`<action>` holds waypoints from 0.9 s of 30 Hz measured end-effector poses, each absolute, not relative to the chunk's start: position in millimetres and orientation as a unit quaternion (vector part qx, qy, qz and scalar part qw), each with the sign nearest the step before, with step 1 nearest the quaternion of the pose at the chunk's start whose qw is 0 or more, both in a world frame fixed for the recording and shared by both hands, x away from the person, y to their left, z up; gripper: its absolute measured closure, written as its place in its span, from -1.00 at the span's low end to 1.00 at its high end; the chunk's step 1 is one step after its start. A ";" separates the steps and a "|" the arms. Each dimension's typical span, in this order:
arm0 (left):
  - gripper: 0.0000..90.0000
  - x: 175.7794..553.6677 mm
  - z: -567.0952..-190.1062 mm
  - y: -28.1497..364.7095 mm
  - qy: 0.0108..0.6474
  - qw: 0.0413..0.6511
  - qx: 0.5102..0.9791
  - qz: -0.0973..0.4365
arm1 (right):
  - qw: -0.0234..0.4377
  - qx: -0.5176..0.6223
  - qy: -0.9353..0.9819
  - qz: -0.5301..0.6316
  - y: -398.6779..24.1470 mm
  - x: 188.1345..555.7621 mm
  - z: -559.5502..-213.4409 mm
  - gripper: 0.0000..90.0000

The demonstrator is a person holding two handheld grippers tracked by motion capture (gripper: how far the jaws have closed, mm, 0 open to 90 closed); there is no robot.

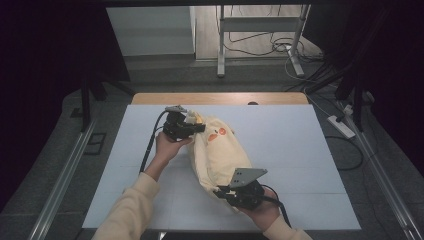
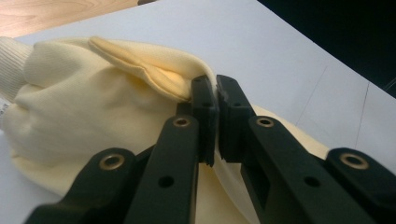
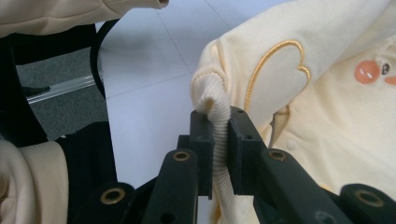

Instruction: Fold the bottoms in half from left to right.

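1. A pale yellow garment [image 1: 216, 152] is held off the white table [image 1: 310, 150] between the two grippers, and its long axis is seen in the high view to run from the left gripper [image 1: 196, 125] at the far end to the right gripper [image 1: 223, 192] at the near end, slanting slightly rightward toward the person.
2. The left gripper [image 2: 216, 93] is clamped on a thin fold of the cloth; its jaws are nearly together, with just the fabric edge pinched between the tips.
3. Beyond those tips and to their left, a folded seam [image 2: 135, 63] of the garment [image 2: 84, 121] is seen, with a ribbed cuff [image 2: 11, 65] farther left.
4. The right gripper [image 3: 218, 116] is closed on a ribbed band [image 3: 217, 135], which is held upright between the jaws and bulges out above them.
5. To the right of that gripper, the front of the garment [image 3: 327, 107] is shown close: a stitched orange outline [image 3: 275, 51] and an orange dot [image 3: 366, 71] farther right.
6. In the high view the orange print [image 1: 216, 135] is seen as a small mark lying nearer the left gripper; the stitching and ribbing are too small to make out there.
7. A cream sleeve [image 3: 28, 186] is seen at the lower left of the right gripper view; the wood table edge [image 2: 56, 14] is seen at the upper left of the left gripper view.
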State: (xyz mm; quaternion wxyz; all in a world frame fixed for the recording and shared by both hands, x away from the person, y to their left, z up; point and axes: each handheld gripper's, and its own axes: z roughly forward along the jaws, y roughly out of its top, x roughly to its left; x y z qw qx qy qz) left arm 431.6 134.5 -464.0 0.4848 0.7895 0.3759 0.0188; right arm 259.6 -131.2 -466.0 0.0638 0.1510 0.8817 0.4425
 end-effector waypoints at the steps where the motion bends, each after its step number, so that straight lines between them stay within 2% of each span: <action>1: 0.89 431.9 -464.5 132.9 0.376 0.484 0.790 0.018 | 0.064 0.153 0.881 0.443 -132.4 259.4 -466.2 0.80; 27: 0.89 443.9 -464.2 101.4 0.374 0.472 0.798 0.004 | 0.076 0.191 0.874 0.440 -169.0 259.9 -462.1 0.83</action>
